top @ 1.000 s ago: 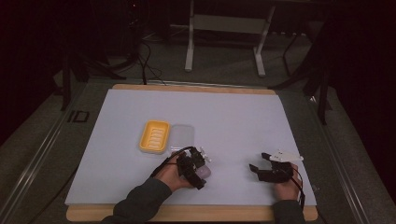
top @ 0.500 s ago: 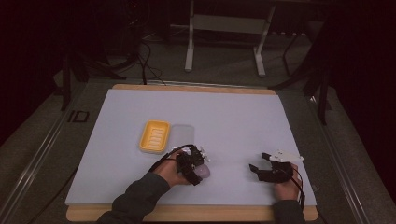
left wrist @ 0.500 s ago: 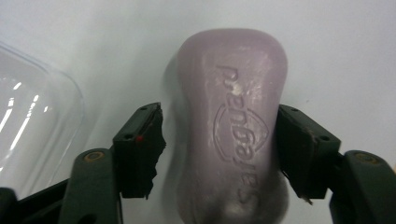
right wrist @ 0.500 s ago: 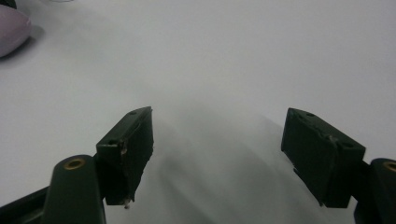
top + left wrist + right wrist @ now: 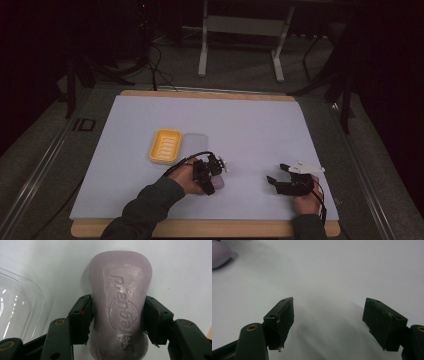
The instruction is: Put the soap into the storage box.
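Observation:
A lilac soap bar [image 5: 121,307] with raised lettering lies flat on the white table mat [image 5: 250,130]. My left gripper [image 5: 117,315] grips the bar at its narrow waist, with both pads pressed against its sides. From above, that gripper [image 5: 212,176] sits near the front middle of the mat, and a bit of the soap [image 5: 218,182] shows beneath it. My right gripper [image 5: 276,173] rests at the front right, its jaws wide apart. The gap of the right gripper [image 5: 329,307] holds just bare mat. The soap [image 5: 219,255] appears far off at its upper left.
A yellow ribbed soap dish [image 5: 165,145] lies left of centre, with a clear lid [image 5: 195,142] beside it. That lid's edge [image 5: 17,307] is close to the left of the soap. The wooden table rim [image 5: 210,229] runs along the front.
My left forearm has swung slightly to the left while the gripper stays over the soap. The right gripper has not moved.

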